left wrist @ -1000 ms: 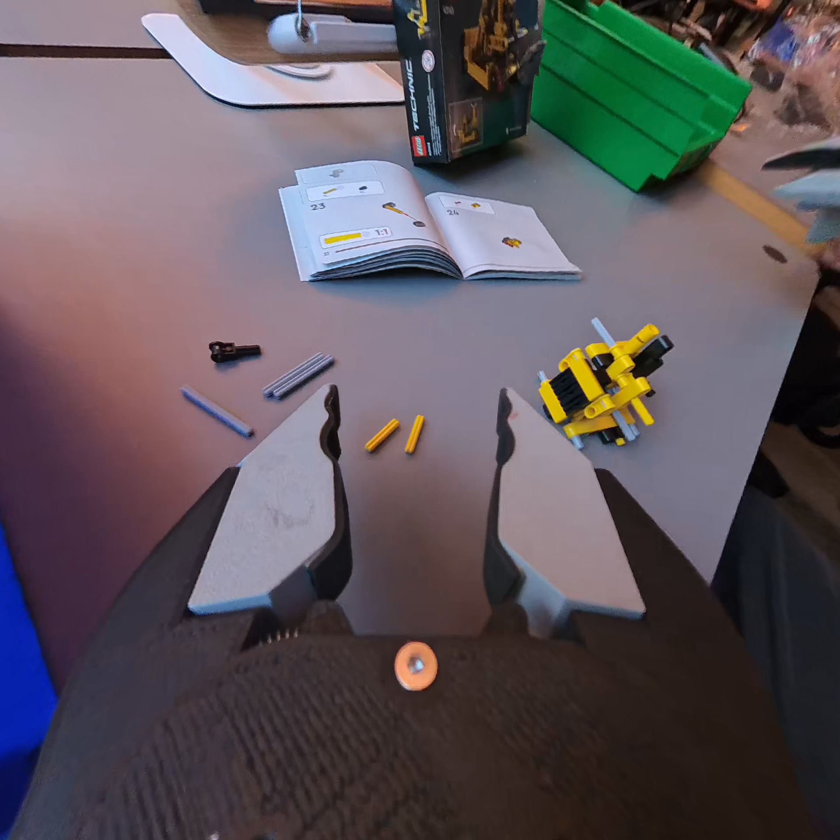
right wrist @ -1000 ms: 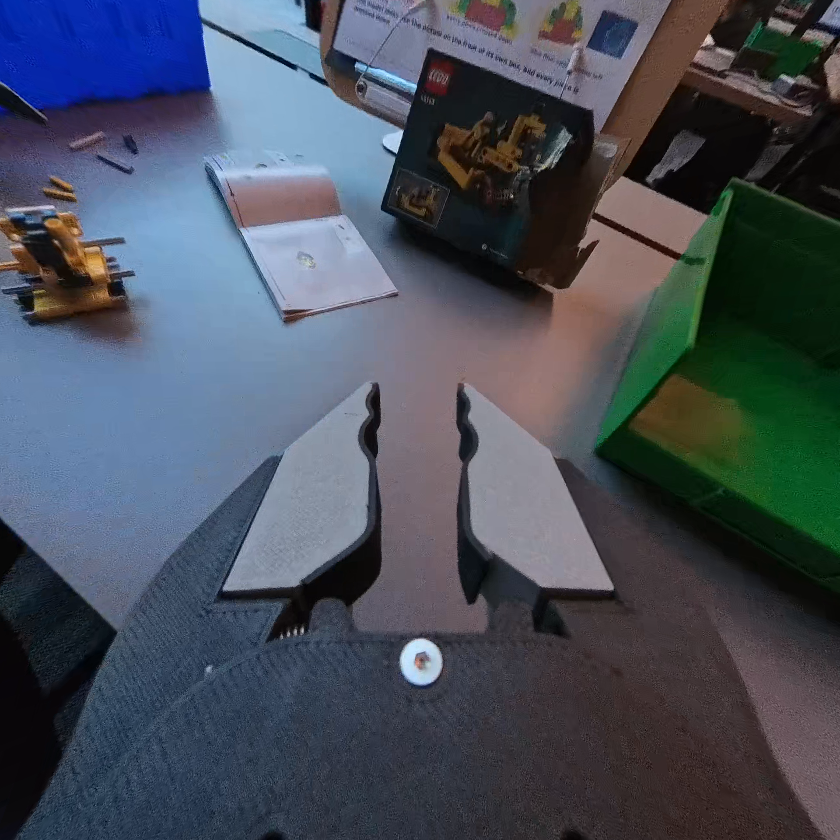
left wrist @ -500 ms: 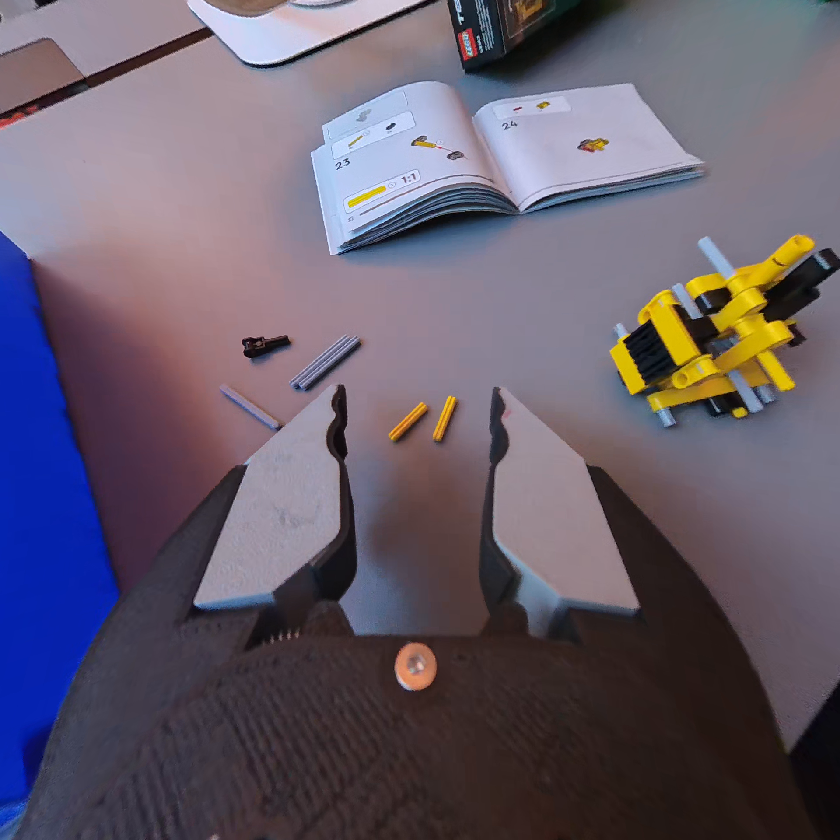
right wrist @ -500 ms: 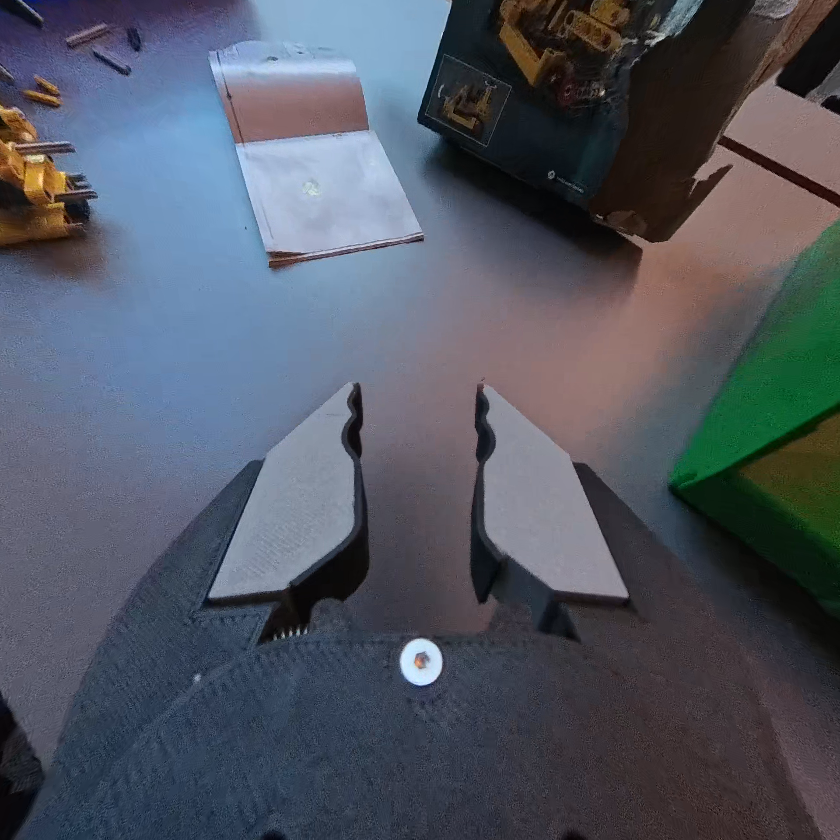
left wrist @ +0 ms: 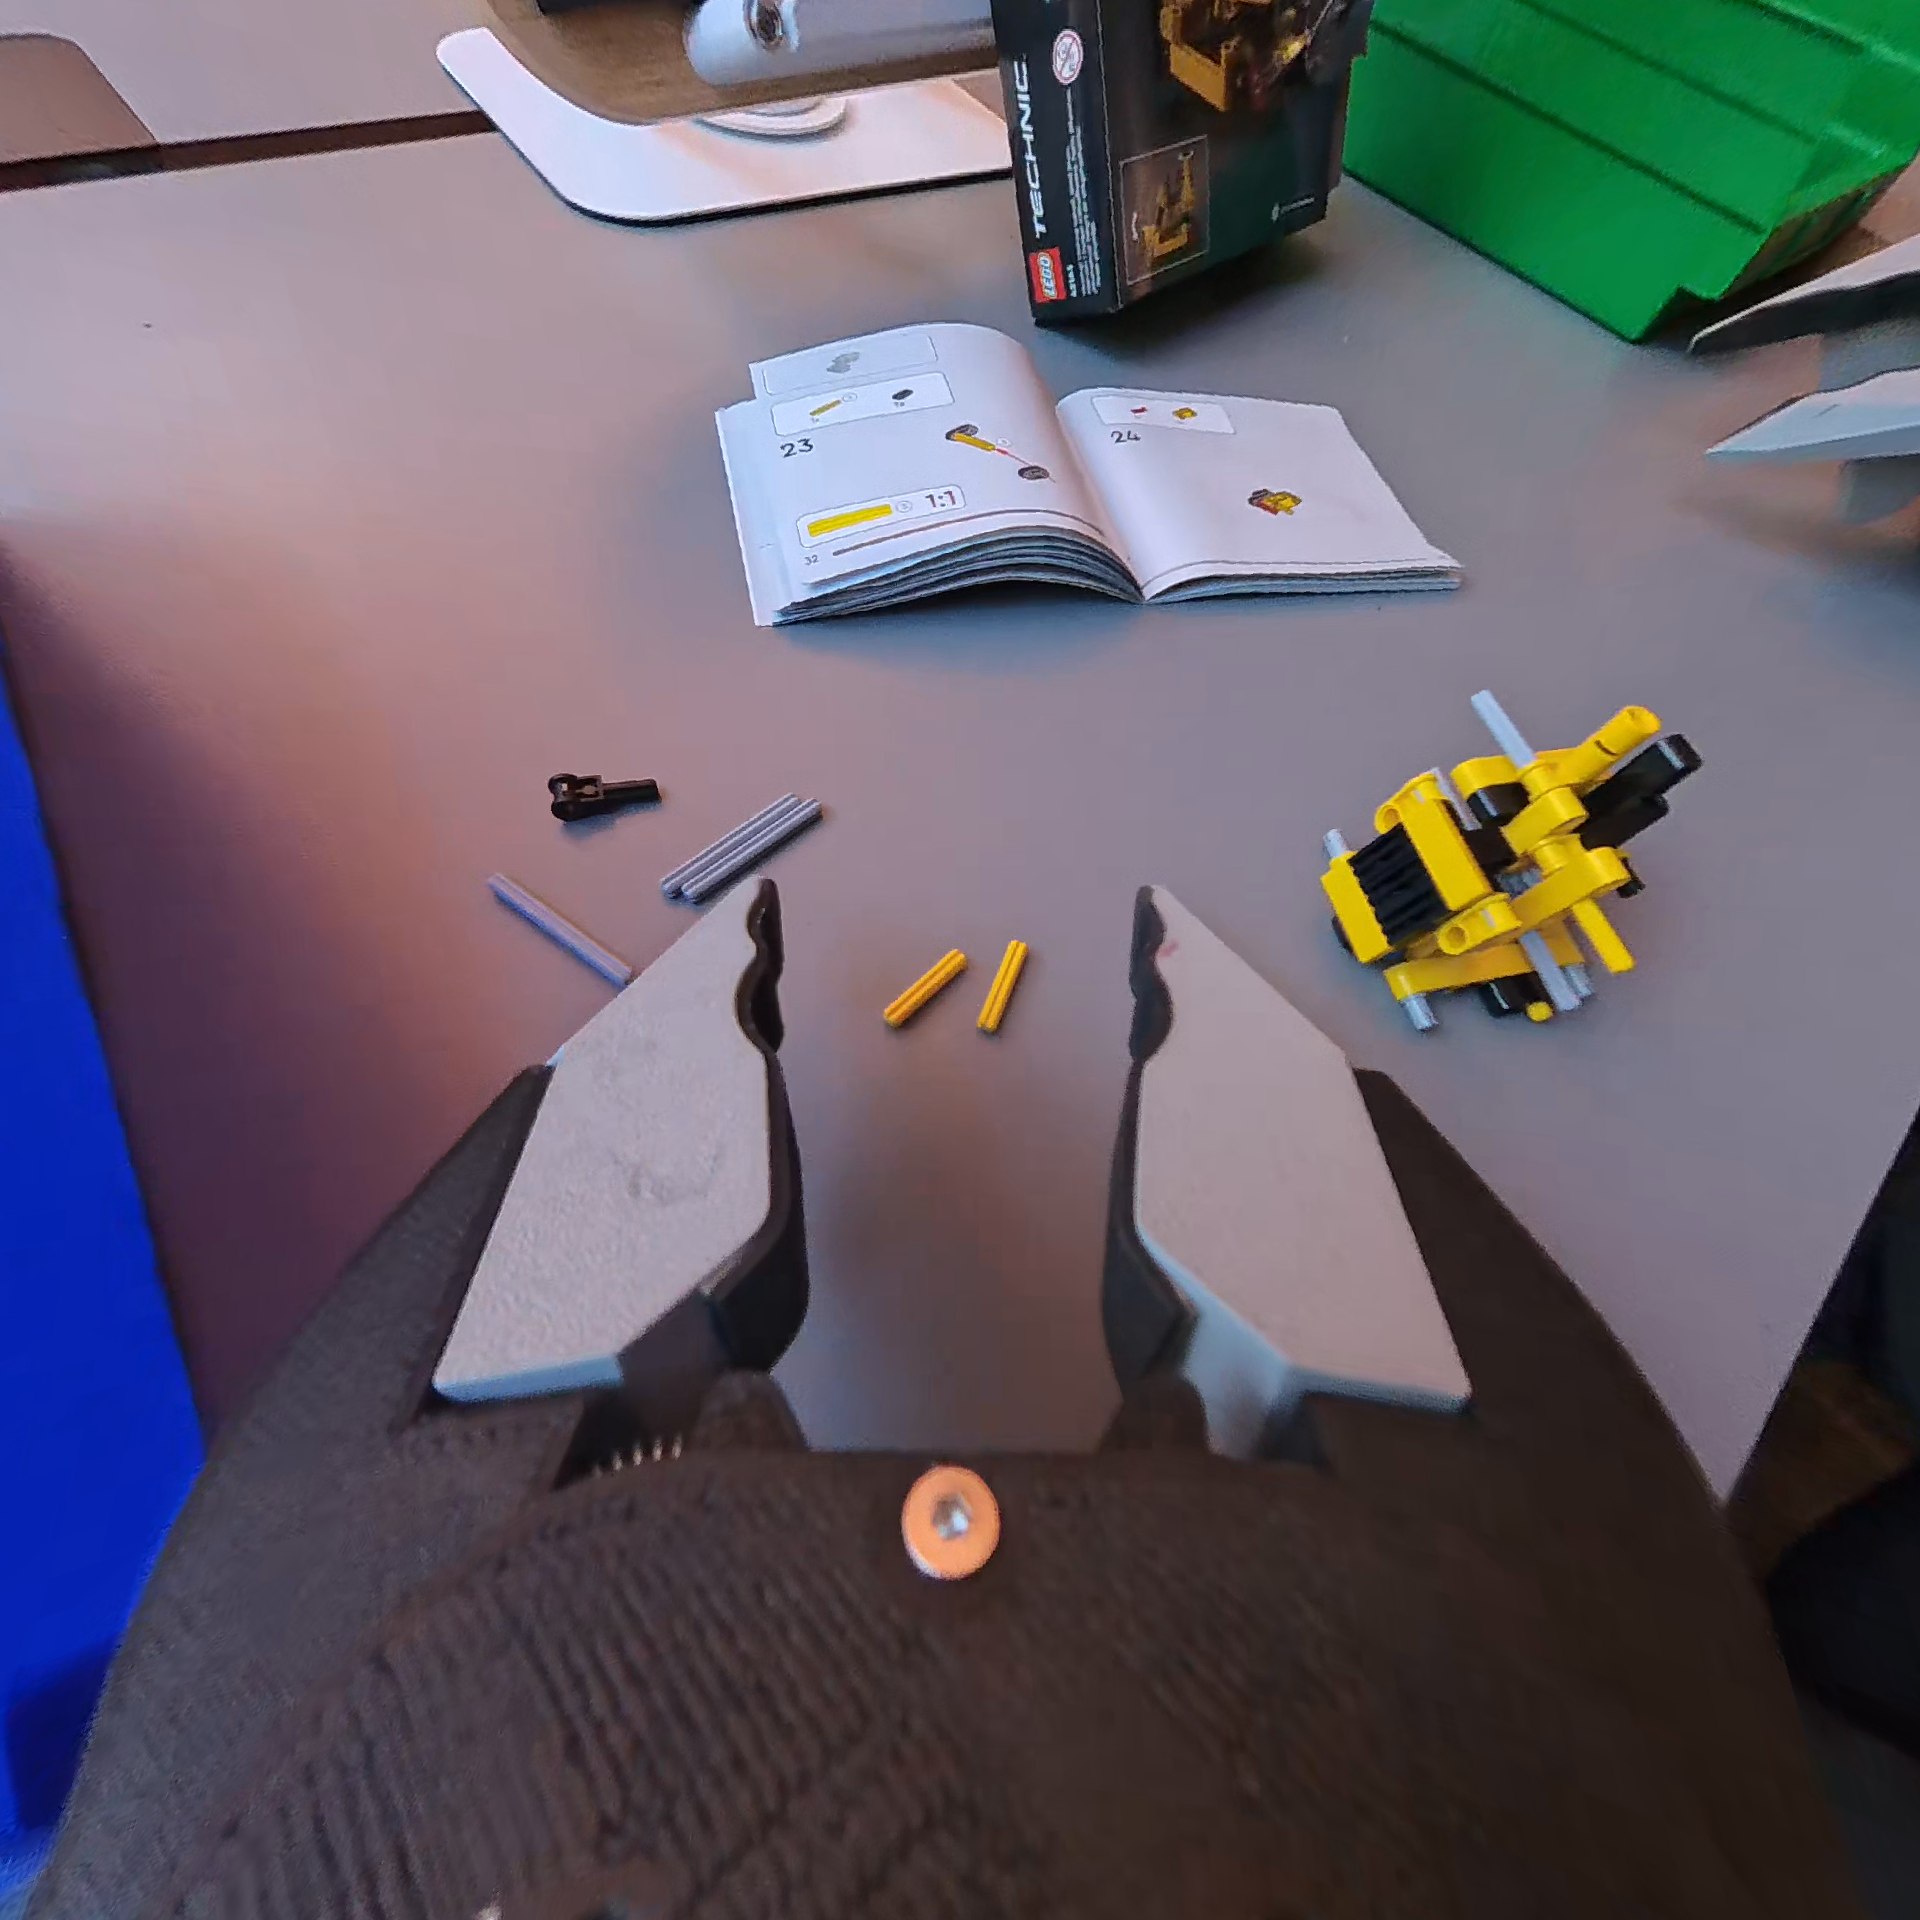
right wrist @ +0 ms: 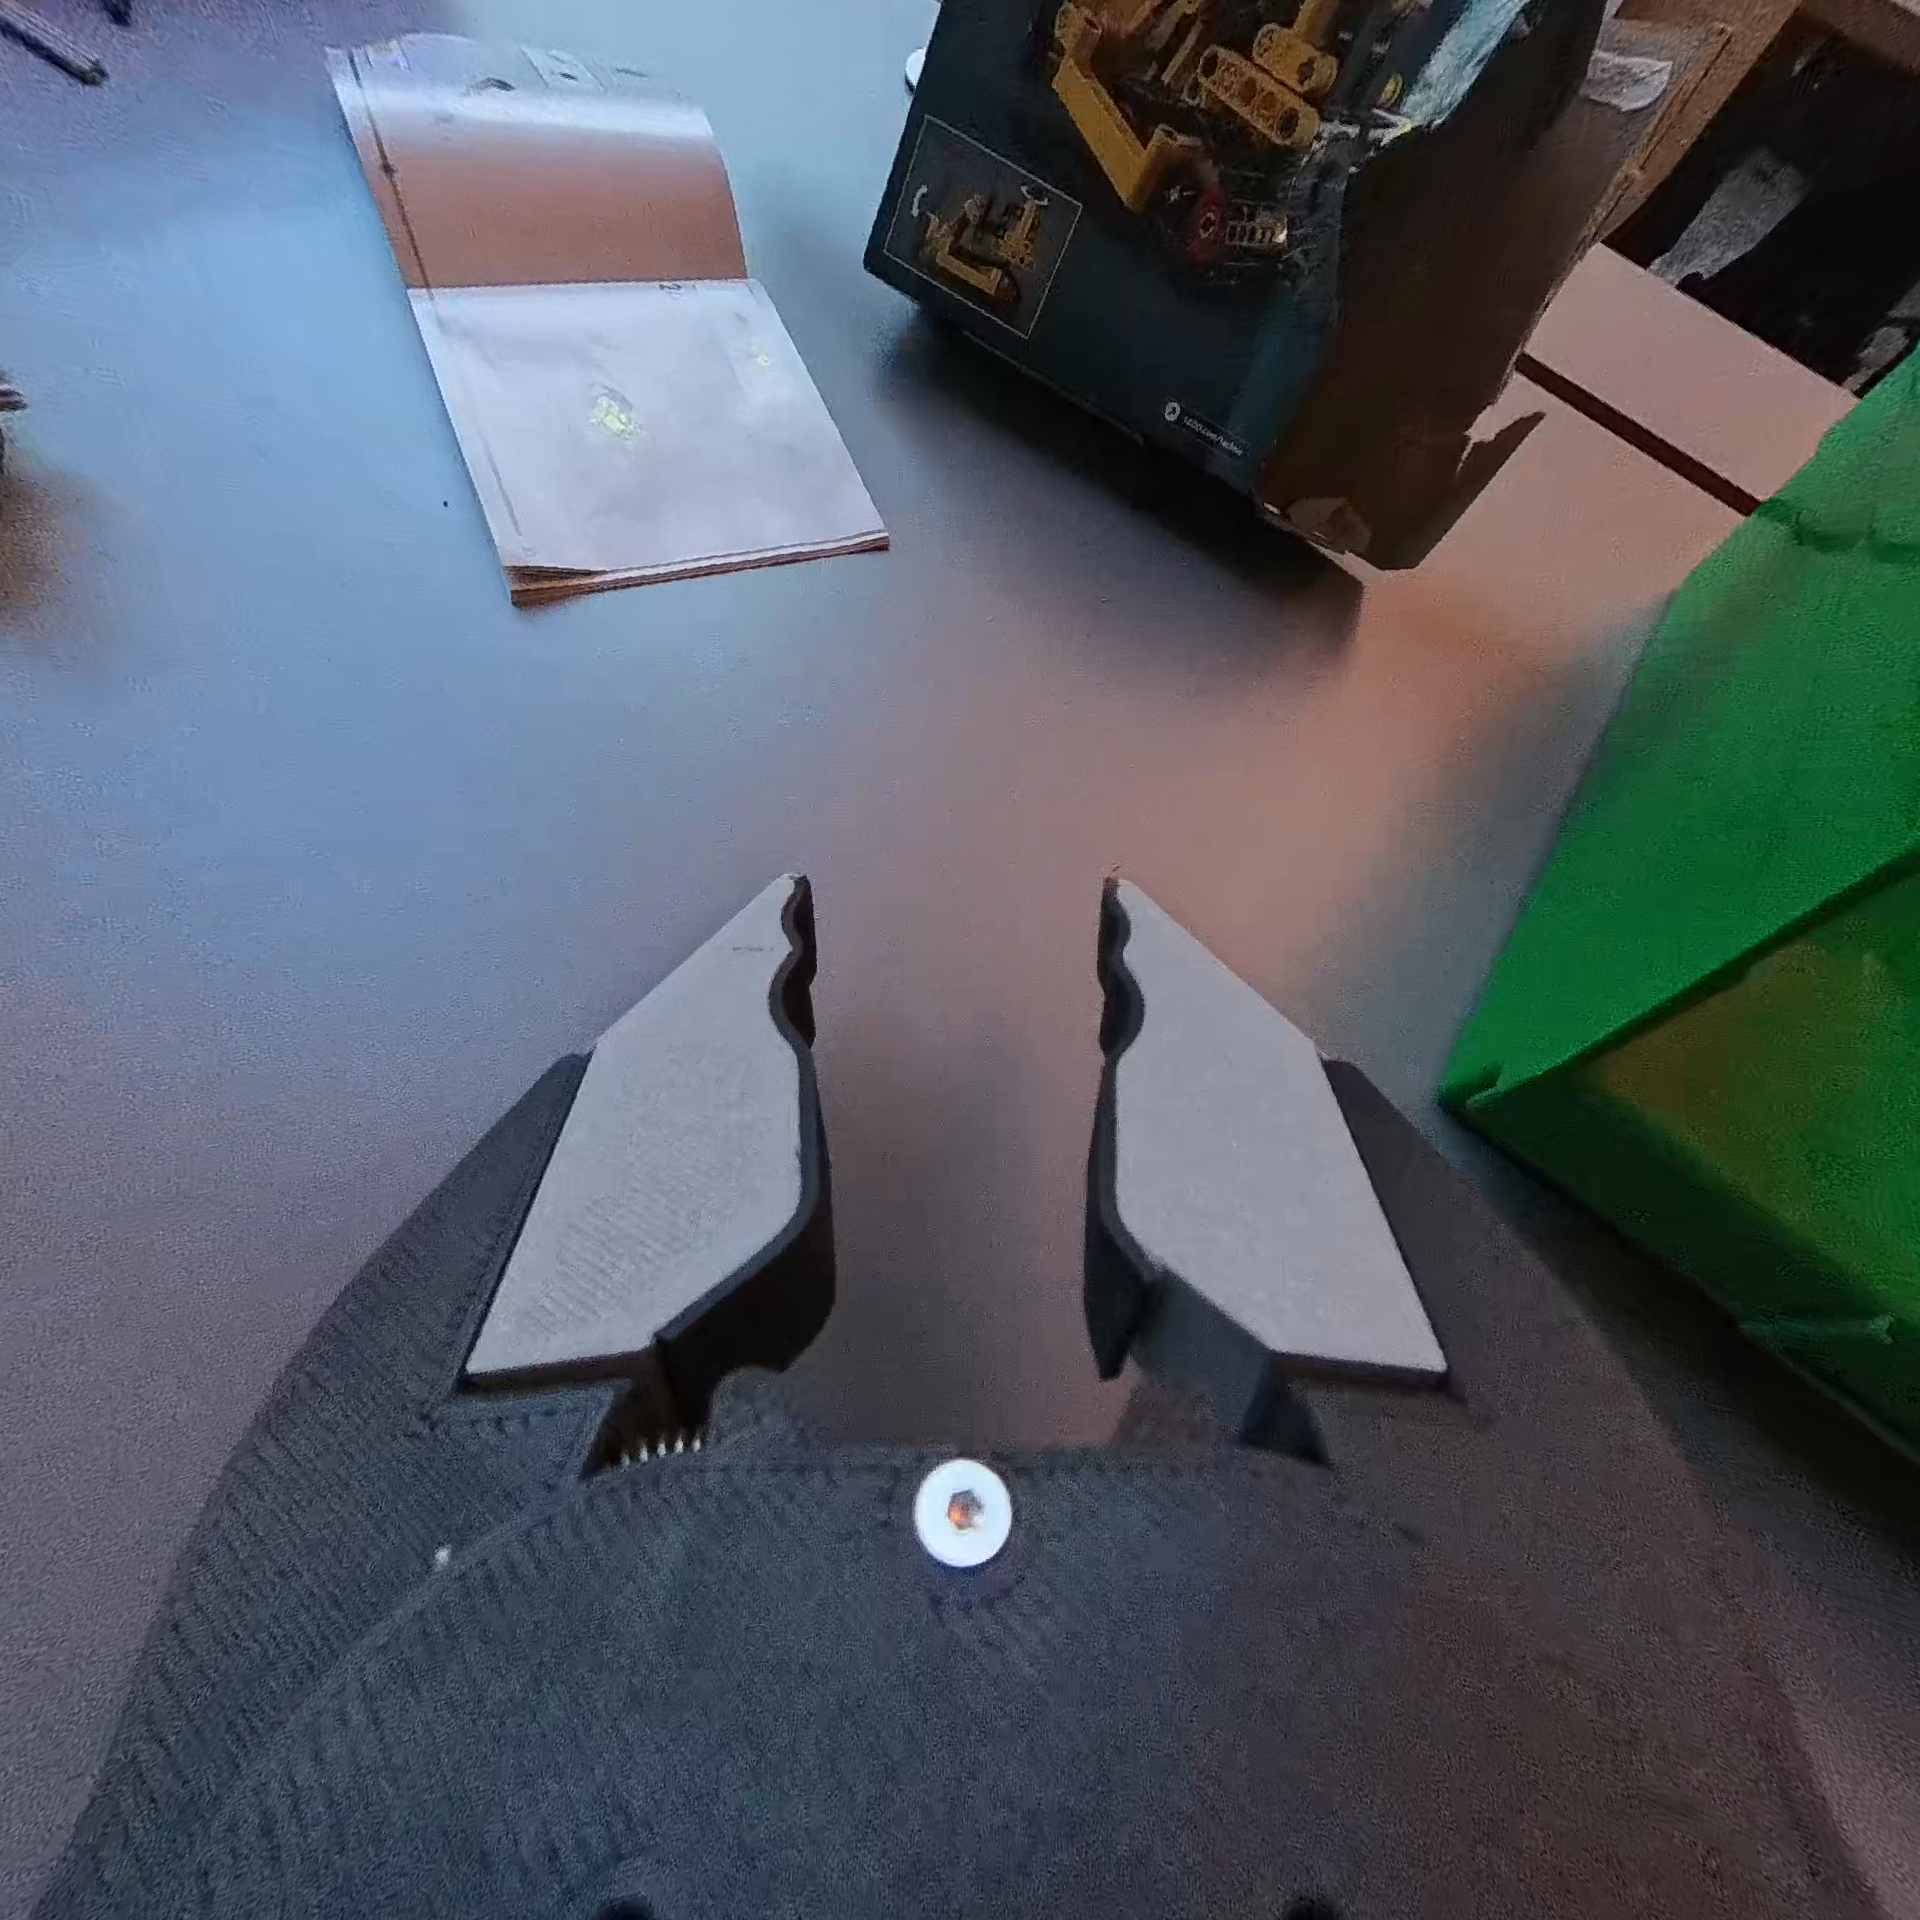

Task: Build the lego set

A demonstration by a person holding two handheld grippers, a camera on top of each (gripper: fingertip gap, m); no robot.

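Note:
My left gripper [left wrist: 954,904] is open and empty above the grey table [left wrist: 312,468]. Two short yellow axles [left wrist: 956,985] lie just beyond its tips. Grey axles [left wrist: 740,850], a single grey axle [left wrist: 559,929] and a small black connector [left wrist: 601,796] lie to the left. The partly built yellow and black model [left wrist: 1501,881] sits to the right. My right gripper [right wrist: 956,894] is open and empty over bare table; it also shows at the right edge of the left wrist view [left wrist: 1829,384].
An open instruction booklet [left wrist: 1039,478] lies mid-table and also shows in the right wrist view [right wrist: 623,343]. The set's box [left wrist: 1153,156] [right wrist: 1195,208] stands behind it. A green bin [left wrist: 1621,145] [right wrist: 1714,987] sits at the right. A blue panel [left wrist: 62,1247] is at the left. Spacing between my two grippers at the tips: around 40 cm. My left gripper's tips are some 6 cm from the small black connector [left wrist: 601,796].
My right gripper has opened wider and moved closer to the box and green bin. My left gripper has swung about and stays open above the yellow axles.

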